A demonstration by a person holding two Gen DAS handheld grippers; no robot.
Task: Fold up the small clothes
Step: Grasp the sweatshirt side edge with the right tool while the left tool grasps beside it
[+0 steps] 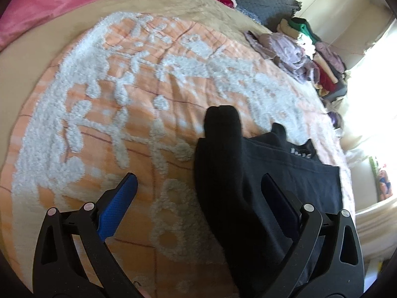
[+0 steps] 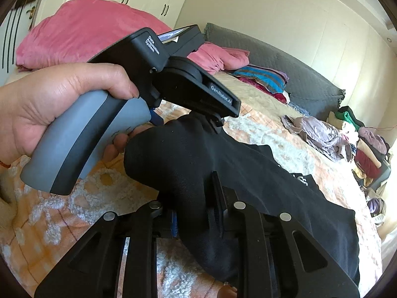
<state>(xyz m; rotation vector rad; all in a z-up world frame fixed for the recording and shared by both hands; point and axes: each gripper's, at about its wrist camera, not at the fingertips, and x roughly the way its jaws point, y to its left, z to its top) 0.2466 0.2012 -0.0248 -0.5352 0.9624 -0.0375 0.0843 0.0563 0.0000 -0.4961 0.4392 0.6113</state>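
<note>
Black garment [image 2: 248, 181], a small dark piece with pale lettering near one edge, lies on the orange-and-white tufted blanket [image 1: 111, 87] of the bed, partly lifted. In the right wrist view its bunched end is pinched by the right claw [image 2: 198, 213], whose jaws are pressed together on the cloth. The left claw [image 1: 198, 198] is spread wide, with the raised fold of fabric standing between the fingers and no pad pressing on it; the left hand [image 2: 49, 106] is seen at about 9 o'clock in the right wrist view, gripping the grey handle.

For a clean fold, the free fold should probably be caught close to its edge by the left claw, so both corners are carried evenly and no slack is trapped.

Its long axis is judged to run from 7 o'clock toward 3 o'clock in the right wrist view, the lettered edge pointing toward 3 o'clock.
</note>
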